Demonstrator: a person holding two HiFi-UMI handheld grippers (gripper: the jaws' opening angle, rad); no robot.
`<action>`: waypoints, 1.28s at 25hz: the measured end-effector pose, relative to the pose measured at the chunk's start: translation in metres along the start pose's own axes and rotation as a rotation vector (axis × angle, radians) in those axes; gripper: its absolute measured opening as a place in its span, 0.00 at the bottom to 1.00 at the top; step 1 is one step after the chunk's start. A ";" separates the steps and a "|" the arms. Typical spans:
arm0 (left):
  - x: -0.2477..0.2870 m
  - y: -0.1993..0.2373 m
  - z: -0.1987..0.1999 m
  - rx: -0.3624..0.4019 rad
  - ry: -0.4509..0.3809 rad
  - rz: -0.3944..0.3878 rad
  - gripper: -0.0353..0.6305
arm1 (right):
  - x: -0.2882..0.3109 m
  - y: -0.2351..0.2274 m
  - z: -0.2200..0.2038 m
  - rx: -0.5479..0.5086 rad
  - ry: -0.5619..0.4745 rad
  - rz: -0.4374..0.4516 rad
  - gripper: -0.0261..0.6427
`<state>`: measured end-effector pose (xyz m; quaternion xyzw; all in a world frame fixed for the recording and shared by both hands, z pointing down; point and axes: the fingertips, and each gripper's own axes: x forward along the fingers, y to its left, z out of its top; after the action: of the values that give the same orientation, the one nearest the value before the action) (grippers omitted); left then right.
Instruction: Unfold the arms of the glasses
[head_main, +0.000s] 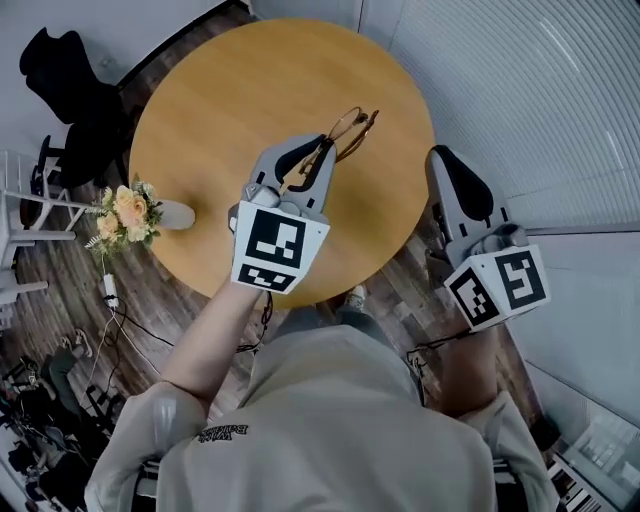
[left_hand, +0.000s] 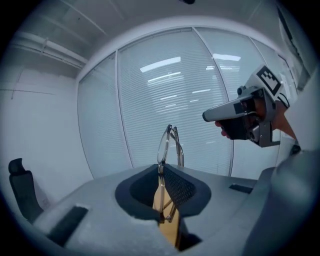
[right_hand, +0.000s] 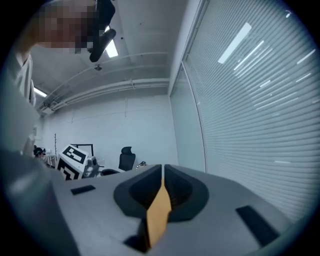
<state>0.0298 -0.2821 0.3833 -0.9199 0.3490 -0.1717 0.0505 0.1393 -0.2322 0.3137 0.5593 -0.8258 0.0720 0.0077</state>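
left gripper (left_hand: 163, 172) pinches glasses (left_hand: 168, 142), lenses beyond tips

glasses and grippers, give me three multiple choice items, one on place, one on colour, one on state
1. Where are the glasses? A) flat on the table B) in the left gripper C) in the right gripper
2. The table is: A) white B) tan wood C) black
3. The right gripper's jaws are: A) wide apart B) shut on the glasses C) shut and empty
1 B: the frame is pinched between the left gripper's jaws.
2 B: the head view shows a tan top.
3 C: its jaws meet with nothing between.
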 end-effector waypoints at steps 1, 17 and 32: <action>-0.006 0.001 0.011 -0.012 -0.024 0.000 0.12 | -0.003 0.003 0.010 -0.012 -0.023 0.002 0.09; -0.115 0.026 0.124 -0.254 -0.338 0.021 0.12 | -0.053 0.076 0.133 -0.145 -0.283 0.106 0.09; -0.159 0.031 0.090 -0.430 -0.354 0.050 0.12 | -0.051 0.118 0.091 -0.130 -0.173 0.207 0.09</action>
<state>-0.0688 -0.2035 0.2477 -0.9163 0.3856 0.0713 -0.0816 0.0557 -0.1542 0.2063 0.4738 -0.8794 -0.0298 -0.0345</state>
